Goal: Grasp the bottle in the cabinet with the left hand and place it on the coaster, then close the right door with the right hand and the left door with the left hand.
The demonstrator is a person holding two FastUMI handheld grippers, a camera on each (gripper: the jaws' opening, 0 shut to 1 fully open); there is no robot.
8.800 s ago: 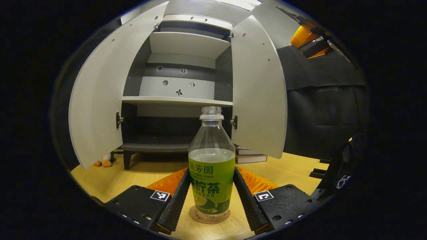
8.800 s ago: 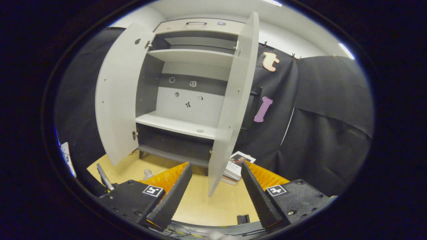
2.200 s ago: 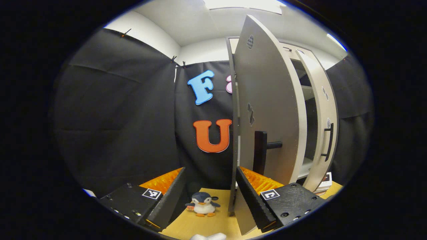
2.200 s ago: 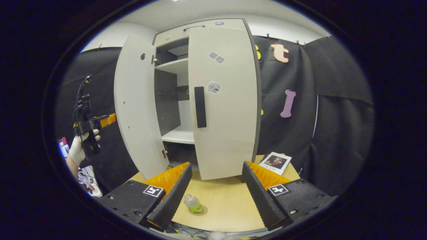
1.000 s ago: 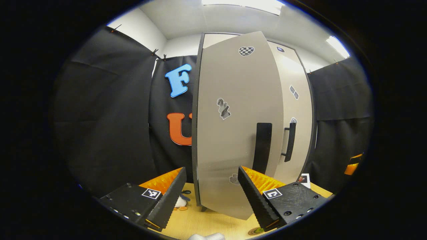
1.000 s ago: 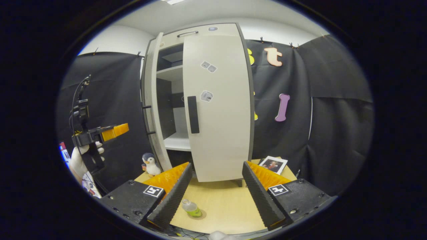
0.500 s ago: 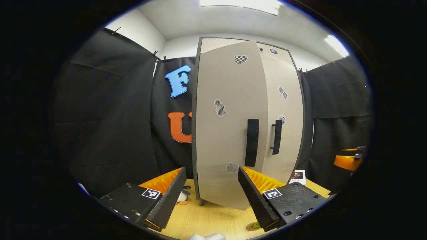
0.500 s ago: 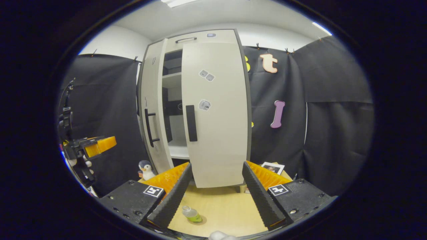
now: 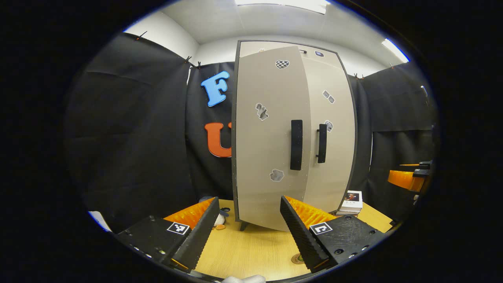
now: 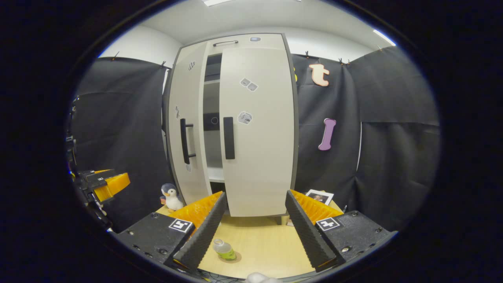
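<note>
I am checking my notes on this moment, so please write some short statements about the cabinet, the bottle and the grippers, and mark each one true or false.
1. The bottle stands on the coaster on the table. True.
2. The left door is fully shut. False: a gap remains between it and the right door, and the shelves show through it.
3. The right gripper has its jaws open and holds nothing. True.
4. The left gripper grips the left door's handle. False: its jaws are open and apart from the door.
5. A toy penguin sits on the cabinet's top. False: it stands on the table beside the cabinet.
</note>
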